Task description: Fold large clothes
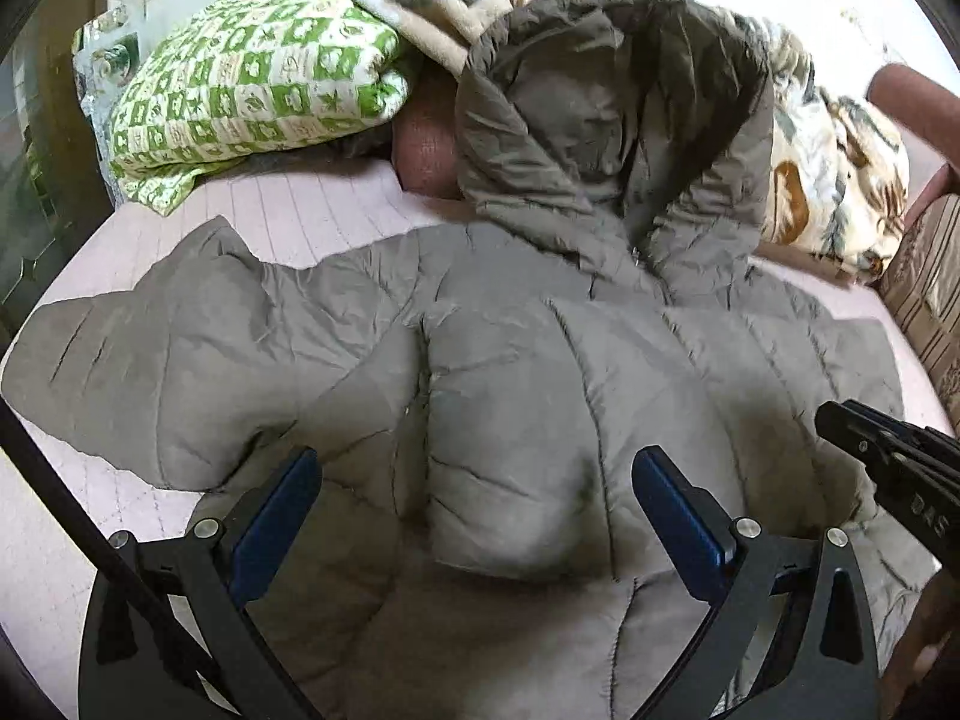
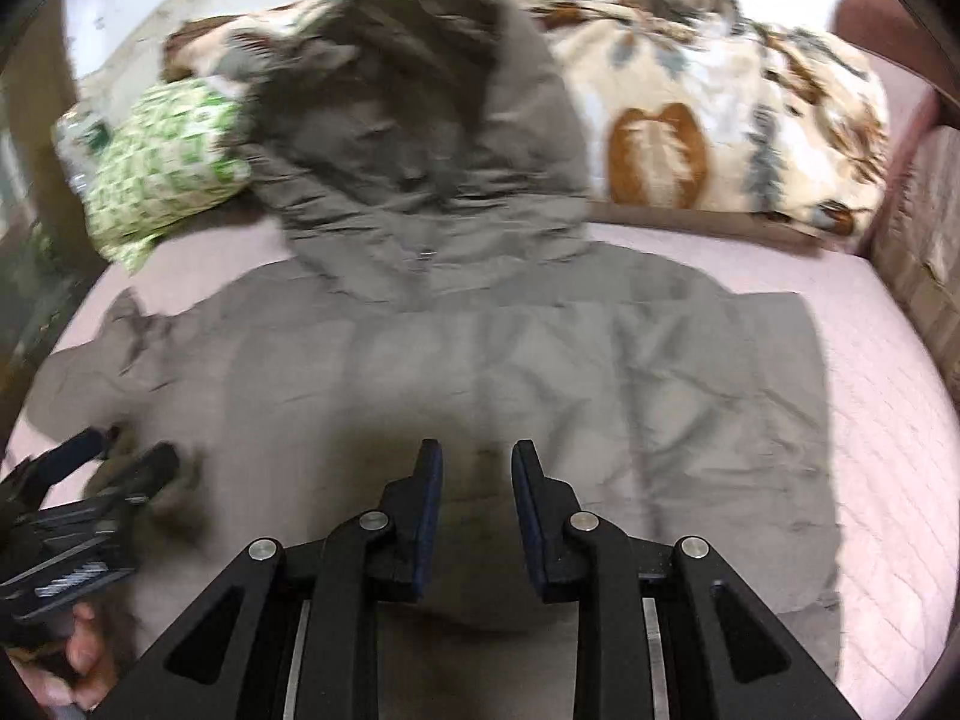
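On pink bed sheet (image 2: 888,396): grey padded coat (image 1: 540,372) spread flat, hood (image 1: 600,108) toward patterned blanket (image 2: 720,90) and green pillow (image 1: 252,78). One sleeve (image 1: 504,450) folded across the body. Left gripper (image 1: 477,510): jaws wide, above the folded sleeve, nothing held. Right gripper (image 2: 477,516): jaws narrow, nothing between them, above the lower body of the coat.

Likely faults from here:
- Slippery shell, thick padding: pinch too shallow, layer slips out.
- Springy fill: folded sleeve may unfold.
- Grippers near each other: possible collision.
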Tool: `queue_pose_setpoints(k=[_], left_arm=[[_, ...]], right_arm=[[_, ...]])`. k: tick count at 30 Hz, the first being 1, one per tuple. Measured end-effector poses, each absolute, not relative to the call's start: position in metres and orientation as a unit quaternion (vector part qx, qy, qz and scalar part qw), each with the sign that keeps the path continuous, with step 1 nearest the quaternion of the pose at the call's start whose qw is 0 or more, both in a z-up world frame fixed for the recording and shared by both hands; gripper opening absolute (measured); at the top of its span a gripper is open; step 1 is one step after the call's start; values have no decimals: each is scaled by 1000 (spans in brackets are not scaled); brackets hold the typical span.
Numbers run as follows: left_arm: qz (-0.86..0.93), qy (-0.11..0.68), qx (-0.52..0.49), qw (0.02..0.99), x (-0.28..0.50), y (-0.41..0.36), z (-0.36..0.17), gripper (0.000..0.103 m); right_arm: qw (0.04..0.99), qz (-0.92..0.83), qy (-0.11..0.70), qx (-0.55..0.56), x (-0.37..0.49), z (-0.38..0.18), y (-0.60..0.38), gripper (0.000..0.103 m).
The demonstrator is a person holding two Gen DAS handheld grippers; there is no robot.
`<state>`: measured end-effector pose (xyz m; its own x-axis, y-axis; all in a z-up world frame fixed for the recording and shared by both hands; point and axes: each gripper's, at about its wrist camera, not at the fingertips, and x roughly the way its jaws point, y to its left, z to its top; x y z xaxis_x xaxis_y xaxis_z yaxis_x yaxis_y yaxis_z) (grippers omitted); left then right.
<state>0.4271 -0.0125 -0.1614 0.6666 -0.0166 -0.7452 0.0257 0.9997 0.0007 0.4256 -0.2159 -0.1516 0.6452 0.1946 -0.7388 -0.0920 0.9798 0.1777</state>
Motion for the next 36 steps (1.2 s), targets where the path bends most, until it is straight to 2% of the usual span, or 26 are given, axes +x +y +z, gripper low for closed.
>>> queue_pose_setpoints(k=[5,9,18,29,36], left_arm=[[4,467,24,884,439,-13,-189,103],[-3,456,23,890,435,-14,-183,103],[6,390,-43,920,419,27,-140,103],[100,369,-123,916,411,162,-117,103],[199,367,-212,884,404,300,-126,103]], right_arm=[[883,103,454,65,431,-180,-201,28],[877,104,464,73,432,-187,-203,28],[894,105,427,90,415,-156,-203,30],[901,146,392,113,356,-123,-178,40],[899,177,393,78,328,-134,-141,42]])
